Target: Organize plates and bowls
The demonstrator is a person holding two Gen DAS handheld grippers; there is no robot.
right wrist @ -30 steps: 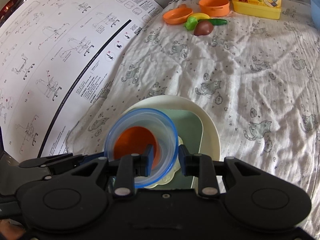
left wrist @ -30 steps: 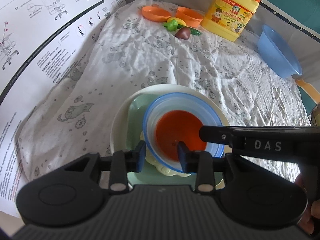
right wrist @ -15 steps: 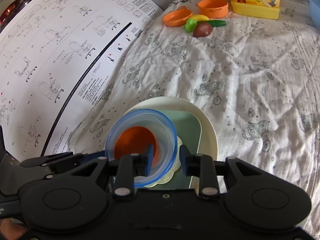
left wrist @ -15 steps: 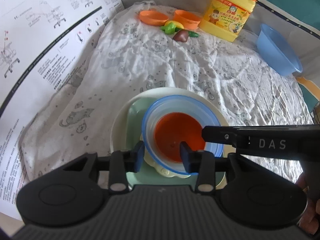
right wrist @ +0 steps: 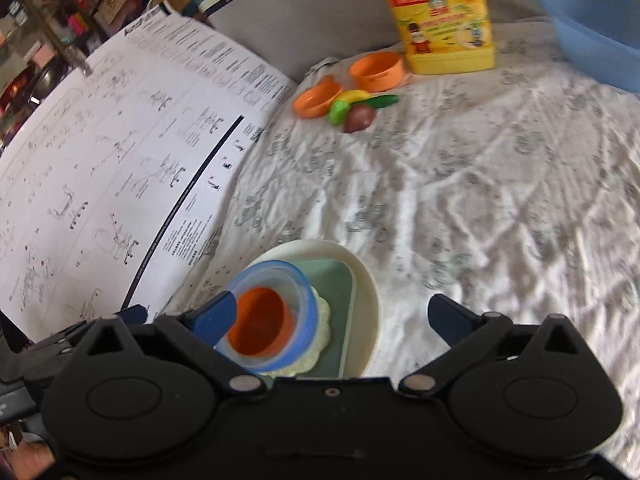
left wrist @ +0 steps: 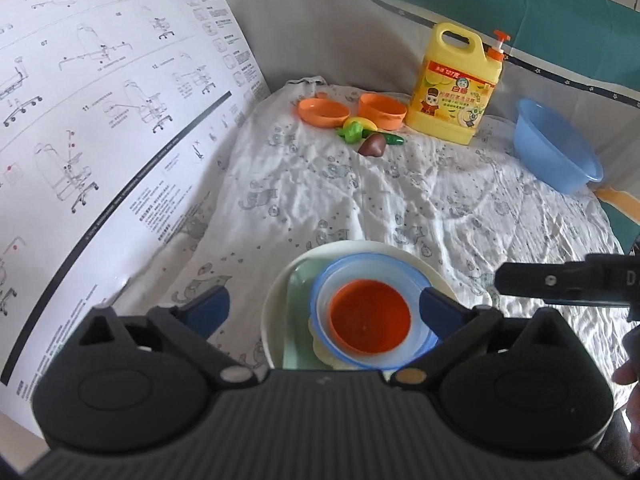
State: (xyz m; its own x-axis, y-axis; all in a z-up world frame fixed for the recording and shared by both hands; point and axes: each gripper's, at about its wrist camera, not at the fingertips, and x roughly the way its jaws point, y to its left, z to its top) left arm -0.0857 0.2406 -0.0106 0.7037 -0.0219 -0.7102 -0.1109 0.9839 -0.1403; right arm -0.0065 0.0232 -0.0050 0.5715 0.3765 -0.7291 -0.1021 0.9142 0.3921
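A stack sits on the cat-print cloth: a cream round plate [left wrist: 360,248], a green square plate [left wrist: 298,300], a pale scalloped dish, a blue-rimmed clear bowl [left wrist: 372,264] and an orange bowl [left wrist: 370,316] inside it. My left gripper [left wrist: 324,308] hangs just above and in front, its jaws opening wide; the bowls show between the fingers, untouched. My right gripper [right wrist: 332,316] is also opening and holds nothing, with its left pad near the blue bowl [right wrist: 296,280] and the cream plate [right wrist: 368,280] below. Its black finger [left wrist: 560,280] reaches in from the right.
At the back stand a yellow detergent jug [left wrist: 456,92], two orange toy dishes [left wrist: 324,112] and some toy vegetables [left wrist: 372,144]. A blue basin [left wrist: 556,152] leans at the far right. A large instruction sheet [left wrist: 100,120] covers the left. A hand [left wrist: 630,380] shows at the right edge.
Both grippers were pinched on the blue bowl's rim; their jaws have since spread wide and let go. Both have drawn up and back, and the bowl stays on the stack.
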